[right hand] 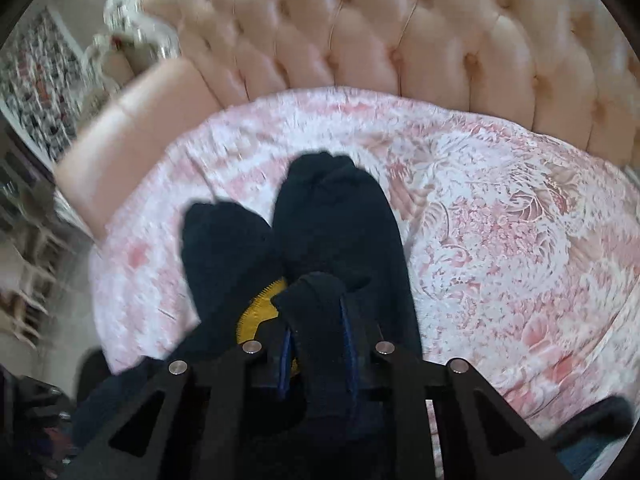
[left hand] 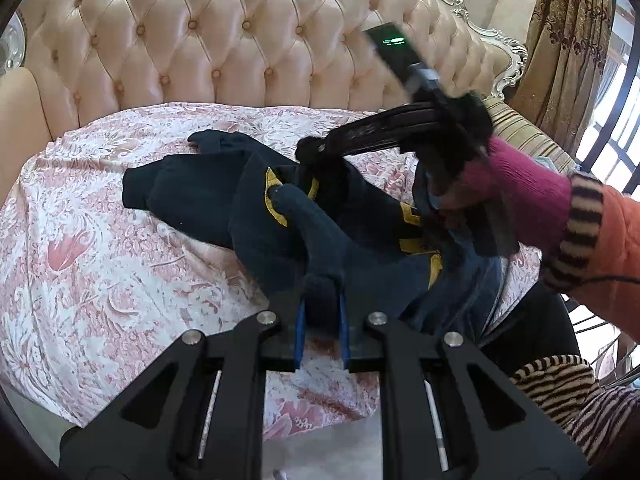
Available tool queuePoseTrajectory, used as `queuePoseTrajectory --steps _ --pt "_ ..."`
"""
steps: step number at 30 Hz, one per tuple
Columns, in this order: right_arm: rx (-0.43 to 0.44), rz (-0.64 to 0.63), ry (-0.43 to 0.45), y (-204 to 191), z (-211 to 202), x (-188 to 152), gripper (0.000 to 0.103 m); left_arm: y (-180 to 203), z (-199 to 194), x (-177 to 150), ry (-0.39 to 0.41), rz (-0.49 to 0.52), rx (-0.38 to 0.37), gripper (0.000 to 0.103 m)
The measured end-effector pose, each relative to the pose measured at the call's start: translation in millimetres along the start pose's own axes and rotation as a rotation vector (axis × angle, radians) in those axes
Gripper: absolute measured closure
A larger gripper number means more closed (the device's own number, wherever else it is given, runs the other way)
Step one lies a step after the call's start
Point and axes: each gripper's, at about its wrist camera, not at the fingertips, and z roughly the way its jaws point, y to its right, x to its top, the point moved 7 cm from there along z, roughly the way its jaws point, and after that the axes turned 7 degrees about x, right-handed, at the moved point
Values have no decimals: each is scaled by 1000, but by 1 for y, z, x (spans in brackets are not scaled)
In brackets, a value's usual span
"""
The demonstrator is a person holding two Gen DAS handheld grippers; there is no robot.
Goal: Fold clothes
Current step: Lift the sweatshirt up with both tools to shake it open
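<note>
Left gripper (left hand: 322, 300) is clamped on a thick fold of the navy garment (left hand: 224, 204), blue finger pads (left hand: 301, 332) pressed against both sides of the cloth near the front edge of the bed. Right gripper (left hand: 308, 152), seen from the left wrist view, reaches in from the right with its tips buried in the same garment at a yellow-trimmed patch (left hand: 274, 196); in its own view the right gripper (right hand: 316, 332) is closed on a bunched navy fold, with a yellow patch (right hand: 260, 316) showing just left of the fingers. Garment lies crumpled across the middle of the pink floral bedspread (left hand: 80, 248), one end trailing toward the tufted cream headboard (left hand: 224, 32), the other hanging over the bed's front right edge. Hand (left hand: 520, 188) in a magenta glove grips the right tool; orange sleeve (left hand: 624, 248) with striped cuff behind it. Right wrist view is motion-blurred at its left side. Patterned curtain (left hand: 568, 40) stands beyond the bed's far right corner.
</note>
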Motion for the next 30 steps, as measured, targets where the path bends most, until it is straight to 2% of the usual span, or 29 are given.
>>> queuePoseTrajectory --steps 4,7,10,13,17,20,24,27,30 --pt "145 164 239 1 -56 9 82 4 -4 7 13 12 12 87" --pt "229 236 396 1 -105 13 82 13 -15 25 54 38 24 87" --pt "302 274 517 2 -155 20 82 25 -32 56 126 92 58 87" --pt "371 294 651 2 -213 27 82 37 -58 96 235 169 112 87" --pt "442 247 836 -14 -300 37 82 50 -108 156 392 242 174 87" --pt "472 145 964 -43 -370 40 82 61 -154 196 505 288 196 87" --pt "438 -33 1096 -95 -454 30 82 89 -218 223 671 371 217 87" --pt "375 -112 1161 -123 -495 18 82 107 -243 231 732 406 213 87" --pt "321 -151 1201 -141 -523 6 82 117 -246 234 729 429 199 87"
